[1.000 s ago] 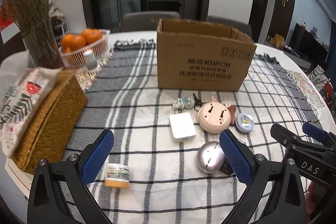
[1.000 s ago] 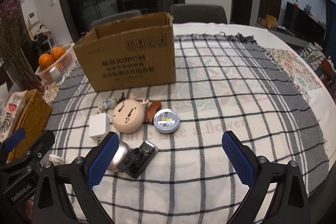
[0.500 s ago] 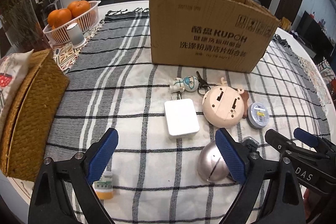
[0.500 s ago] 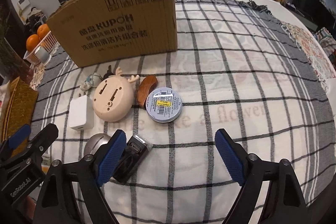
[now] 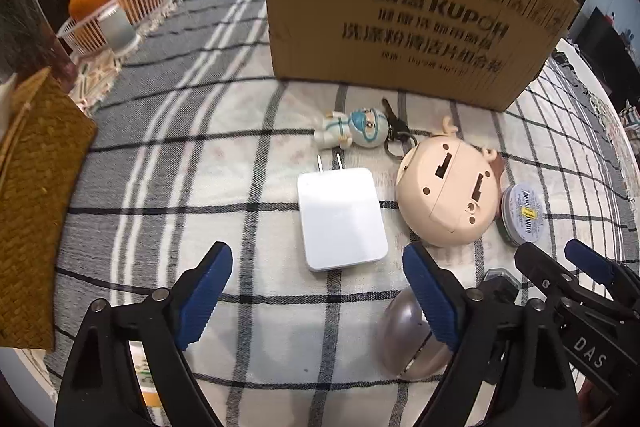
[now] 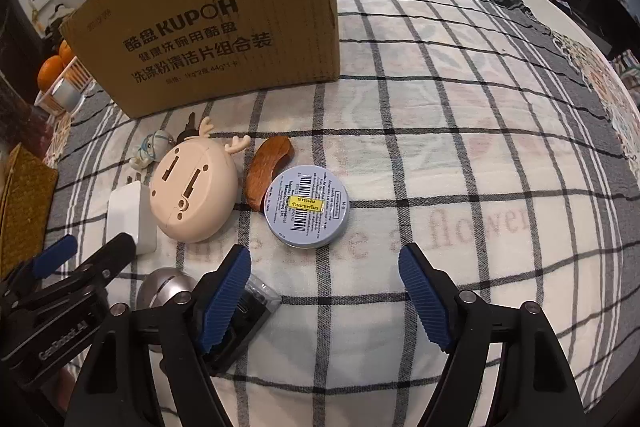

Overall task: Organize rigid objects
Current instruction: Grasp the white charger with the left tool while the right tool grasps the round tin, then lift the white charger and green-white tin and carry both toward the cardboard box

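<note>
Nothing looks packed yet: the white charger (image 5: 342, 219), round tin (image 6: 307, 206) and the rest lie before the cardboard box (image 5: 404, 11); left gripper (image 5: 318, 291) and right gripper (image 6: 324, 291) have fingers spread wide, empty.

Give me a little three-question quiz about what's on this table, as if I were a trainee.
1. True or false: the left claw is clamped on the flat white plug-in charger.
2. What lies directly in front of the open right claw? A) round blue-grey tin B) curved brown wooden piece C) silver dome
3. Fill in: the small astronaut keychain figure lies just in front of the brown cardboard ____.

Key: 1 false, it is open and holds nothing; 2 A; 3 box.
</note>
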Demonstrator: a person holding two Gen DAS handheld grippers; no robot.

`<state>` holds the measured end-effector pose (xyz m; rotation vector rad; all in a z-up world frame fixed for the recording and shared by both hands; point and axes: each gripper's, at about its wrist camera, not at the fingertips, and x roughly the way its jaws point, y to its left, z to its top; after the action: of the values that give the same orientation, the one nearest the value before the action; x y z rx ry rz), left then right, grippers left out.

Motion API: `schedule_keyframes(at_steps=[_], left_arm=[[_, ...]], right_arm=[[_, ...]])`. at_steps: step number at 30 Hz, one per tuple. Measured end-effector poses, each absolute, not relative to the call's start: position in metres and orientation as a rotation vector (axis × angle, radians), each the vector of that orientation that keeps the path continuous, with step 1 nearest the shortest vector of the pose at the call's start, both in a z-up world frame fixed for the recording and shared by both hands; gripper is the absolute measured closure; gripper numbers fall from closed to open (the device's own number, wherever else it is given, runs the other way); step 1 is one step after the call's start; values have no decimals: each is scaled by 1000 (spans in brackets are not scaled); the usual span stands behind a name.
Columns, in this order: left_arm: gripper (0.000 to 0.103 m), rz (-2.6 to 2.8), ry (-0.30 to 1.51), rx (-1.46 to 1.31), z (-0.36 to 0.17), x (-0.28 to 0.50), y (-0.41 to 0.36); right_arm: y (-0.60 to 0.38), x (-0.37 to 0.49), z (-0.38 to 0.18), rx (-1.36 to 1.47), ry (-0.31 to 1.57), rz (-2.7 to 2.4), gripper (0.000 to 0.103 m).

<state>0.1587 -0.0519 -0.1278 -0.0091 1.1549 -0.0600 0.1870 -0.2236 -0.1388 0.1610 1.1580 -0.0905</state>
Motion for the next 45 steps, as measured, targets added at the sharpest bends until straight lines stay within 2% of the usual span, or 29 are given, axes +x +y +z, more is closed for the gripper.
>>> schedule_keyframes(at_steps=[7, 18, 20, 23, 39, 40, 41, 42, 45], left_arm=[[17, -37, 1153, -6, -133, 170, -57], [45, -61, 1193, -30, -144, 183, -61], [49, -68, 1183, -34, -143, 183, -61], [58, -78, 1174, -31, -143, 182, -60], [59, -128, 1072, 7, -119, 156, -52], [59, -134, 1060, 9, -116, 153, -51], [59, -141, 1043, 12, -111, 150, -51], [59, -142, 1032, 13, -108, 149, -51], [59, -139, 1018, 17, -104, 146, -49]], right_arm=[[-224, 195, -141, 144, 1144, -85, 32], [-226, 209, -153, 162, 1145, -72, 42], [-224, 209, -154, 159, 1143, -64, 48], [-221, 209, -155, 157, 1138, -53, 51], [-214, 189, -131, 155, 1049, -67, 54], [-213, 186, -128, 156, 1041, -66, 56], [-213, 185, -126, 156, 1036, -65, 74], [-212, 182, -124, 160, 1028, -58, 84], [-211, 181, -125, 157, 1046, -53, 86]])
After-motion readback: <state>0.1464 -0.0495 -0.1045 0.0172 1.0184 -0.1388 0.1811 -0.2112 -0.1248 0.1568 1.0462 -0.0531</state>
